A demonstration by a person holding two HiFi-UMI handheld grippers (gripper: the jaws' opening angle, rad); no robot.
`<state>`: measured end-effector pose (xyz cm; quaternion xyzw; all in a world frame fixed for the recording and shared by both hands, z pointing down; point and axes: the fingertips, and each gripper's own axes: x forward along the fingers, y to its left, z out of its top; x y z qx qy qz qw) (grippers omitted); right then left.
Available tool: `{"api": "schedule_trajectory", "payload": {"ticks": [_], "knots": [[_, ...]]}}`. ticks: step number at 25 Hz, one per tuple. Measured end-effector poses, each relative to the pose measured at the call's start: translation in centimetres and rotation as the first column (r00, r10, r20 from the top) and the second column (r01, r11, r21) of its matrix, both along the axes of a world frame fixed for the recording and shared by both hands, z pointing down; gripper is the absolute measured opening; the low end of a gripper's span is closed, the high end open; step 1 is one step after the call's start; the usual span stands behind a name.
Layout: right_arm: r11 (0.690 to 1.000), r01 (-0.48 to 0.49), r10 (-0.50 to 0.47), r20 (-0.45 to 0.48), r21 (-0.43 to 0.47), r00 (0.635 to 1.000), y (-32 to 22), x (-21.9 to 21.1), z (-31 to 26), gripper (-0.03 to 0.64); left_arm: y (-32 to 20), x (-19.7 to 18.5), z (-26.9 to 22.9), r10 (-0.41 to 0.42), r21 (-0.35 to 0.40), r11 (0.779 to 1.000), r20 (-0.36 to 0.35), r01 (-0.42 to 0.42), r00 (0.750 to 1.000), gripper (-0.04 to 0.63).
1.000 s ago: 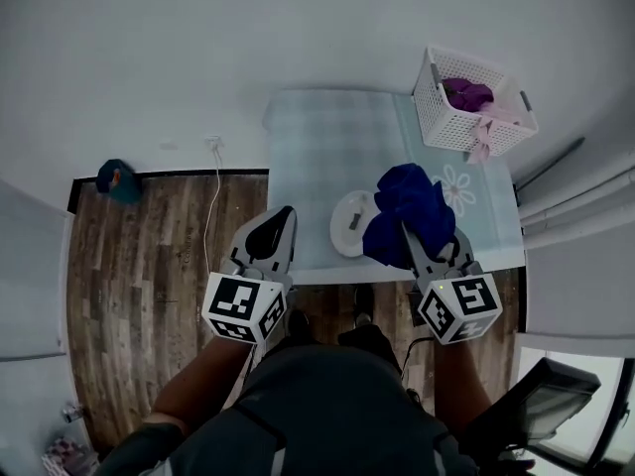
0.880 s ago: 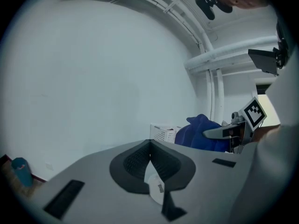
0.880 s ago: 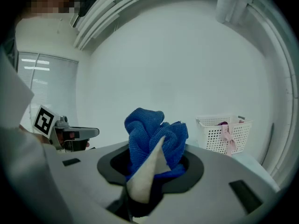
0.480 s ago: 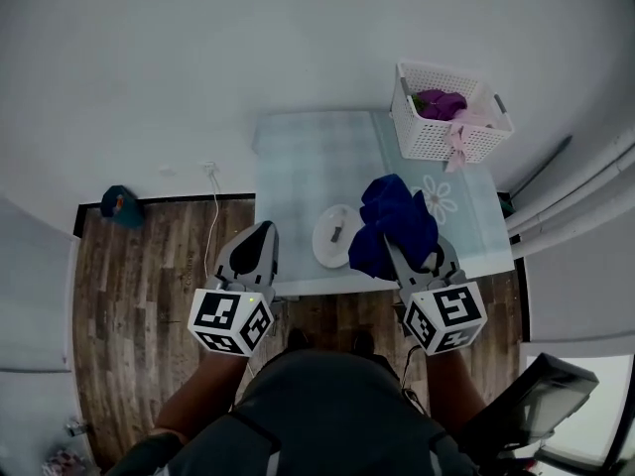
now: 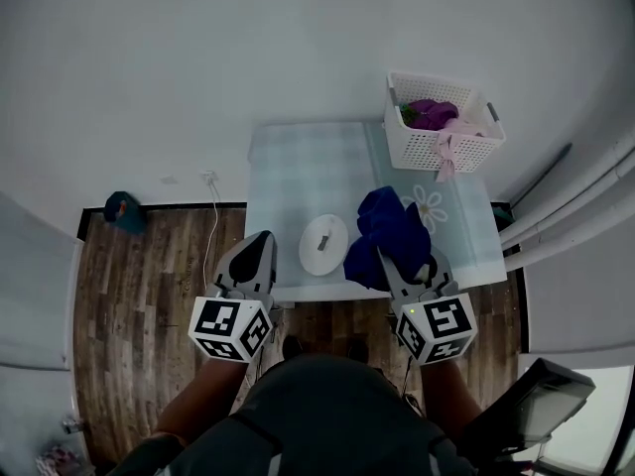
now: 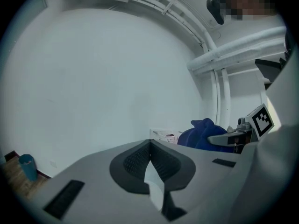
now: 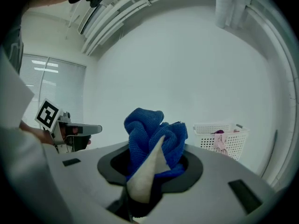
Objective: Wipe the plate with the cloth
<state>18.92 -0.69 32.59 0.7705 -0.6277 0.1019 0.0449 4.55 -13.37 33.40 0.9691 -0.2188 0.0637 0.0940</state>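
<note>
Table (image 5: pixel 298 172) holds plate (image 5: pixel 323 243) flat — right hand-held gripper (image 5: pixel 407 266) clamps cloth (image 5: pixel 392 228), left hand-held gripper (image 5: pixel 258 241) closed, empty

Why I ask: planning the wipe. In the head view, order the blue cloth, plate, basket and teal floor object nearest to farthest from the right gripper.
1. Blue cloth, clamped by the right gripper.
2. Plate, on the table to its left.
3. White basket, at the far right corner.
4. Teal object, on the floor far left.

Table (image 5: pixel 298 167): white plate (image 5: pixel 322 244) near front edge, basket (image 5: pixel 427 152) far-right corner.
</note>
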Motion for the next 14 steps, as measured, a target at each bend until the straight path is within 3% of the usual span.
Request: {"api": "schedule_trajectory", "payload": {"ticks": [9,14], "knots": [[1.0,-0.004,0.004,-0.01,0.01,1.0,-0.22,0.56,-0.13,0.153,0.59,0.4,-0.72,0.012,0.072,0.997,0.005,-0.012,1.0,0.008],[1.0,0.022,-0.022,-0.006,0.009,1.0,-0.13,0.57,-0.1,0.153,0.71,0.32,-0.41,-0.025,0.046,0.999,0.012,0.025,1.0,0.008]]}}
